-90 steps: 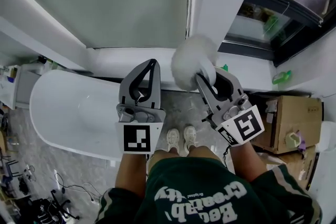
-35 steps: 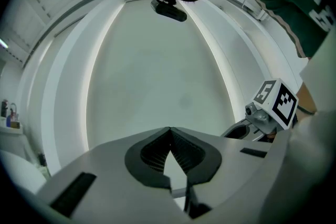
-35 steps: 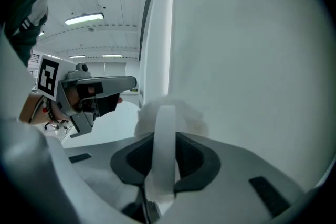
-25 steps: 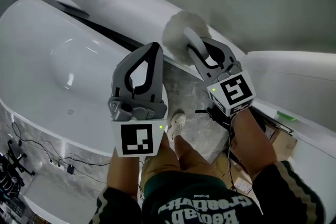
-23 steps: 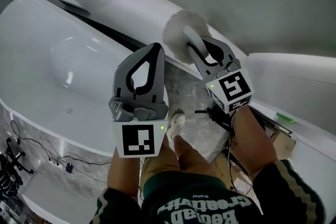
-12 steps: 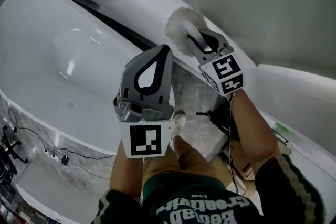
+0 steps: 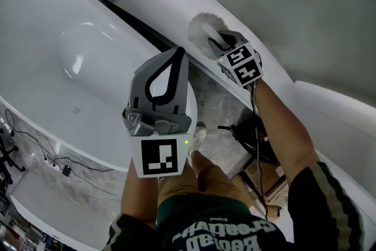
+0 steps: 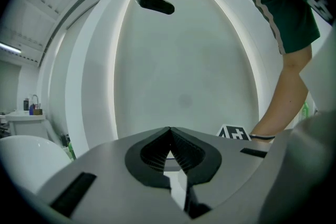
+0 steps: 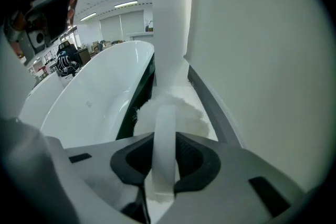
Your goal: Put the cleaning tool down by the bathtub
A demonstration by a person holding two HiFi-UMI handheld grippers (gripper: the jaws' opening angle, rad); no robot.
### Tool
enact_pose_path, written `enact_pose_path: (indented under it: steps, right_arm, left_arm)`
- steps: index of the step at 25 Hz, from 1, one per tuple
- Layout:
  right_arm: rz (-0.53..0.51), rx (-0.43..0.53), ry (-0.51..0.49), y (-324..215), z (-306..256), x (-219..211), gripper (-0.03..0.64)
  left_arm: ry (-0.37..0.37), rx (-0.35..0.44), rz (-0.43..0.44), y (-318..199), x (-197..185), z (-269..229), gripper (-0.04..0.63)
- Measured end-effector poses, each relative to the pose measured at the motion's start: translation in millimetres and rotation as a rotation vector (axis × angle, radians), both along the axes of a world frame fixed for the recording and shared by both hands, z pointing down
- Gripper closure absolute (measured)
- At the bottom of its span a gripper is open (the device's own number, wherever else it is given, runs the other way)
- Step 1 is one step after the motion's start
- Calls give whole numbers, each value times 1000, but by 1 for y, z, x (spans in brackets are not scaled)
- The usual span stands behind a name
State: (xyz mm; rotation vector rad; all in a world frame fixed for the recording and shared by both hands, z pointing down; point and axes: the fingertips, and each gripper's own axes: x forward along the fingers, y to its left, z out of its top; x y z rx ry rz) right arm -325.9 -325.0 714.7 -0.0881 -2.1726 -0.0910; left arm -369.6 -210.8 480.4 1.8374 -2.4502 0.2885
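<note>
The cleaning tool is a white fluffy duster head [image 7: 201,28] on a white handle [image 9: 165,148]. My right gripper [image 7: 217,42] is shut on that handle, arm stretched forward. The fluffy head [image 9: 176,113] lies low over the white ledge [image 9: 210,107] between the wall and the white bathtub [image 7: 64,50], at the foot of a white column [image 9: 170,23]. The tub's rim [image 9: 100,97] runs along the left of the right gripper view. My left gripper [image 7: 178,53] is held nearer to me over the tub's edge, jaws shut with nothing in them [image 8: 169,132].
A grey marble floor strip [image 7: 220,106] lies between tub and ledge, with the person's shoe [image 7: 198,138] on it. Cables [image 7: 59,167] trail on the floor at lower left. A cardboard box [image 7: 264,176] and a black object sit at the right.
My right gripper has reached forward and down with the duster, bringing its head to the ledge by the tub. The left gripper has stayed about where it was, still shut.
</note>
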Motion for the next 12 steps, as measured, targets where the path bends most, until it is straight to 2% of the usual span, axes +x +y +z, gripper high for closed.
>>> enact_pose_path:
  steps: [5,12]
  right_arm:
    - [-41,-22,68,5,42,-16,522]
    - [-56,-14,129,-2,85,-24,522]
  left_arm:
    - [23,-18,-37,7,-12,14,588]
    - [35,-41,-56,16,-7,27,588]
